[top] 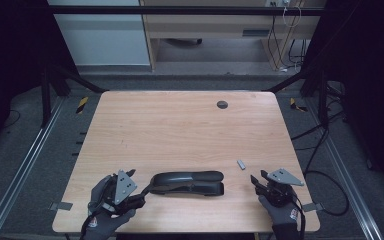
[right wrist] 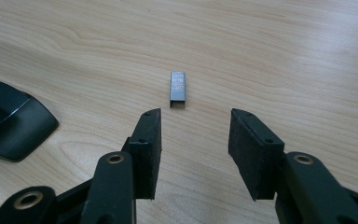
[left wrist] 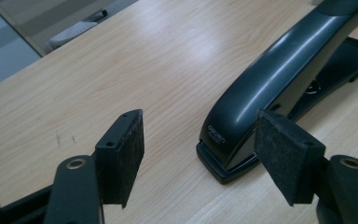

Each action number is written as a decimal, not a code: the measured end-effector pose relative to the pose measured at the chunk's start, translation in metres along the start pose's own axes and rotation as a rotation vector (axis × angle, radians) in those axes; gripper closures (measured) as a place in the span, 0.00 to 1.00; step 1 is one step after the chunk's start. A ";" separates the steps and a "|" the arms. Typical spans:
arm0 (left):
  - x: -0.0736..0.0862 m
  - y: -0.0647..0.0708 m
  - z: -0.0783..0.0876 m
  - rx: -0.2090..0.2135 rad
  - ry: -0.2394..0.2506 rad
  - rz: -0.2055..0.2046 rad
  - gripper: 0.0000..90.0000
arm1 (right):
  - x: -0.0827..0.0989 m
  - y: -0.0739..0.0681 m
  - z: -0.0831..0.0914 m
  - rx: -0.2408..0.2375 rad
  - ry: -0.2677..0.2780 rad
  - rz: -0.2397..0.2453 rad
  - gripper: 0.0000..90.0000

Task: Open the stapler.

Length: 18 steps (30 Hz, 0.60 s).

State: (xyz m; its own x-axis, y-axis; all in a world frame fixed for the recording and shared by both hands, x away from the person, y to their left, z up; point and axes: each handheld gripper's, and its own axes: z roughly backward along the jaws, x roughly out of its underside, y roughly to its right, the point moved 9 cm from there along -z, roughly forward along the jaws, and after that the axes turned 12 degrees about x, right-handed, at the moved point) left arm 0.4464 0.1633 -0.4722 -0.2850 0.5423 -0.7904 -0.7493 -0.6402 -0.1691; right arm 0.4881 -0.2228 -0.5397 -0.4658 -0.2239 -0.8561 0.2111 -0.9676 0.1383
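Both hand-held grippers [left wrist: 199, 154] [right wrist: 195, 151] gape, matte pads flanking a glossy stapler [left wrist: 279, 88] and staple strip [right wrist: 177, 89]

Your high view looks forward and down from above your side of the surface [top: 180, 125], taking in all of it. Your left gripper view rides low and close, facing the stapler [left wrist: 279, 84] end-on. Your right gripper view sits close over the staple strip [right wrist: 177, 88]. All three share the stapler.
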 end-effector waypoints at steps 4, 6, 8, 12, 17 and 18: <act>-0.003 0.006 -0.001 0.018 -0.009 -0.033 0.36 | 0.000 0.000 0.000 -0.001 -0.001 -0.004 0.61; -0.004 0.010 -0.002 0.028 -0.017 -0.049 0.35 | 0.000 0.000 0.000 0.000 -0.001 -0.005 0.61; -0.005 0.013 -0.002 0.033 -0.023 -0.061 0.35 | 0.000 0.000 0.001 0.000 0.000 -0.006 0.61; -0.007 0.017 -0.005 0.043 -0.036 -0.080 0.35 | 0.000 0.001 0.001 0.000 0.002 -0.004 0.62; -0.010 0.022 -0.009 0.053 -0.055 -0.105 0.35 | -0.001 0.000 0.001 0.001 0.005 -0.006 0.63; -0.011 0.023 -0.009 0.055 -0.053 -0.108 0.35 | 0.000 0.000 0.001 0.001 0.004 -0.006 0.63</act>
State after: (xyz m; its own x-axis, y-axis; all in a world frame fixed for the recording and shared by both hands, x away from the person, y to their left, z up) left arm 0.4381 0.1377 -0.4729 -0.2314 0.6354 -0.7367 -0.8086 -0.5467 -0.2176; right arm 0.4875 -0.2230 -0.5389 -0.4634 -0.2179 -0.8589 0.2075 -0.9690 0.1338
